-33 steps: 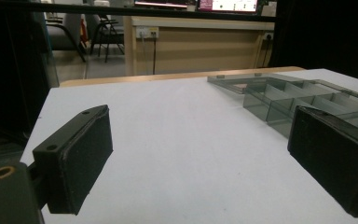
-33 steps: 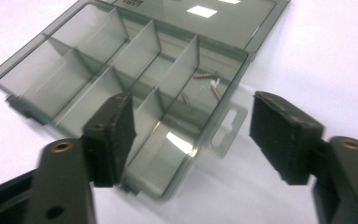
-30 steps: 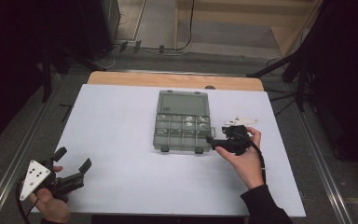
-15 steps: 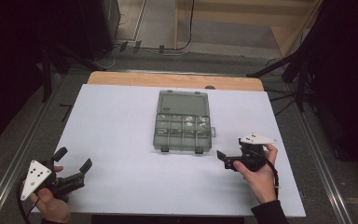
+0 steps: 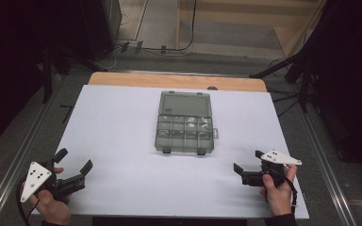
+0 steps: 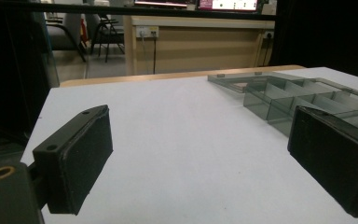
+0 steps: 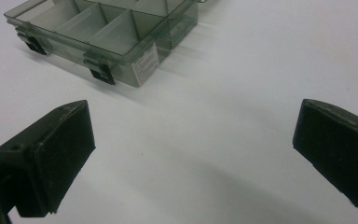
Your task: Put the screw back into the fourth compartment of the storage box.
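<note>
Apparently finished: clear compartment box (image 5: pixel 185 123) lies lidded, latches down, mid-bench (image 5: pixel 122 122), far from both hands. Left gripper (image 5: pixel 73 166) near-left, jaws wide, empty. Right gripper (image 5: pixel 247 172) near-right, jaws wide, empty. Nothing obvious left.

Black two-jaw left gripper (image 5: pixel 70 170) and right gripper (image 5: pixel 245 173), white three-cornered plates, dark cables, possibly dark sleeves.
</note>
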### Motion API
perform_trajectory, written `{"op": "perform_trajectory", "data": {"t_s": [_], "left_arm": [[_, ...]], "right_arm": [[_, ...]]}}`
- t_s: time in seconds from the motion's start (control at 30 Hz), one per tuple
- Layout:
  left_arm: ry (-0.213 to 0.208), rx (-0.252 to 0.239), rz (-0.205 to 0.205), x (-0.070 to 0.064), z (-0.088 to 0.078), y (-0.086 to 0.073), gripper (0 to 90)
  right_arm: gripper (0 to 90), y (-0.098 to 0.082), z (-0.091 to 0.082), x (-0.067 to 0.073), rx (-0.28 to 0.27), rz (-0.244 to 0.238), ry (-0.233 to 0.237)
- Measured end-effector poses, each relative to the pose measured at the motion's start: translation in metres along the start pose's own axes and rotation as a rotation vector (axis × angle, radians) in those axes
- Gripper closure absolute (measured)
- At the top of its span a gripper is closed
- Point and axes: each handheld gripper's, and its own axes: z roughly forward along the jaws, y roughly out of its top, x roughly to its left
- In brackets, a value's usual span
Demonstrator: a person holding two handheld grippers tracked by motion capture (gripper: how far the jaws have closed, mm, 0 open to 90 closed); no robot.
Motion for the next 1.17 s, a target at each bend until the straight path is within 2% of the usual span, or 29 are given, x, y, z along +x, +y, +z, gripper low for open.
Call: {"op": "perform_trajectory", "data": {"t_s": [0.17,0.5,0.67,0.93,1.17], "left_arm": [[-0.004,0.005,0.0,-0.001,0.001,0.0,6.5],[-0.009,0.005,0.0,0.0,0.0,0.001,6.5],[-0.017,0.006,-0.001,0.0,0.0,0.001,6.5],[-0.019,0.001,0.002,-0.001,-0.001,0.001,6.5],[-0.023,0.001,0.003,-0.001,0.0,0.001,6.5]], "right_arm": [[0.0,-0.009,-0.011,-0.006,-0.03,0.015,-0.014],[0.4,-0.027,-0.027,-0.018,-0.088,0.033,0.004],[0.4,-0.033,-0.035,-0.023,-0.111,0.032,-0.005],[3.0,-0.043,-0.04,-0.03,-0.129,0.058,-0.031],[3.5,-0.045,-0.045,-0.033,-0.154,0.077,-0.036]]}}
